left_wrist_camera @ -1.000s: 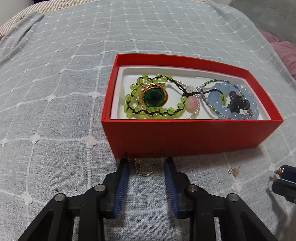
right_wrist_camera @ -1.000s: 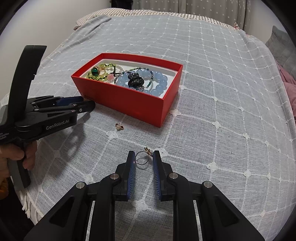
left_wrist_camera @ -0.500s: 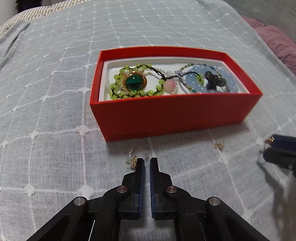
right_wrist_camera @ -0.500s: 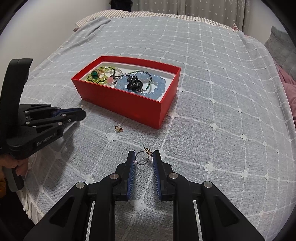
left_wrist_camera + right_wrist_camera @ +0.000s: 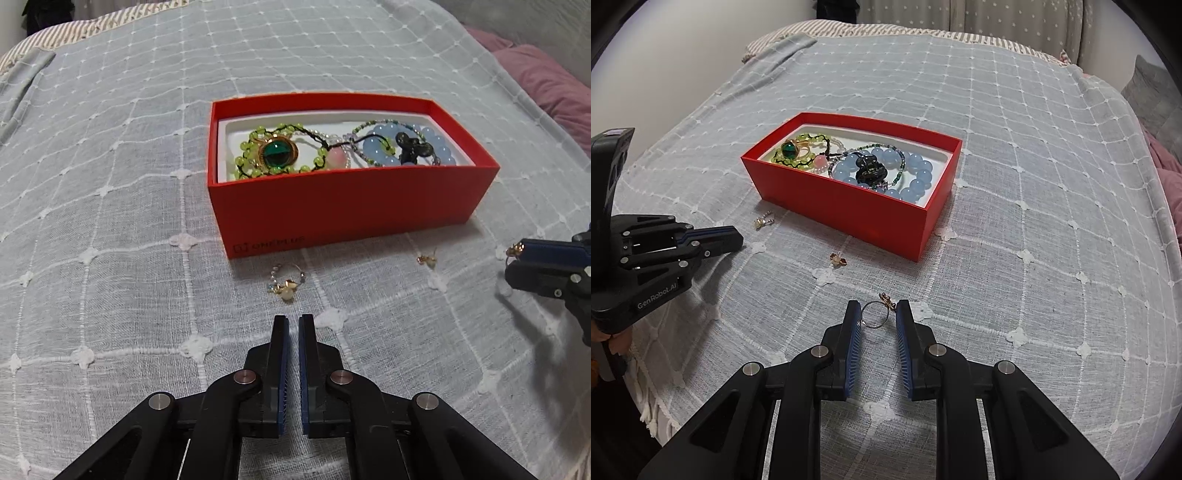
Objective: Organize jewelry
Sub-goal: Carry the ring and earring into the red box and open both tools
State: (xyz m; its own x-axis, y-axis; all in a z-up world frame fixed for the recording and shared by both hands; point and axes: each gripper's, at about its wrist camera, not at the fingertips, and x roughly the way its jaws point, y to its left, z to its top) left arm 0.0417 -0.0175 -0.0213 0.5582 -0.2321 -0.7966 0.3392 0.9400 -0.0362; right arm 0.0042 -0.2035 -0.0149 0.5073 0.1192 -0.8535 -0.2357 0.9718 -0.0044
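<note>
The earring (image 5: 283, 286) lay on the bedspread (image 5: 110, 221) just ahead of the left tool (image 5: 293, 320), between it and the red box (image 5: 351, 206). That tool had just been opening and showed a narrow gap with nothing in it. From the right-hand camera, the right tool (image 5: 878, 314) held a thin ring (image 5: 874, 314) across its pads, a grip the left view only hinted at; the left tool (image 5: 733, 236) sat nearer the earring (image 5: 762, 220).

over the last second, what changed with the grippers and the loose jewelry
The left gripper closed beside the beaded earring, missed it, pulled back empty and has just reopened slightly. The right gripper kept its hold on the ring. The red box and small earring stayed put.
</note>
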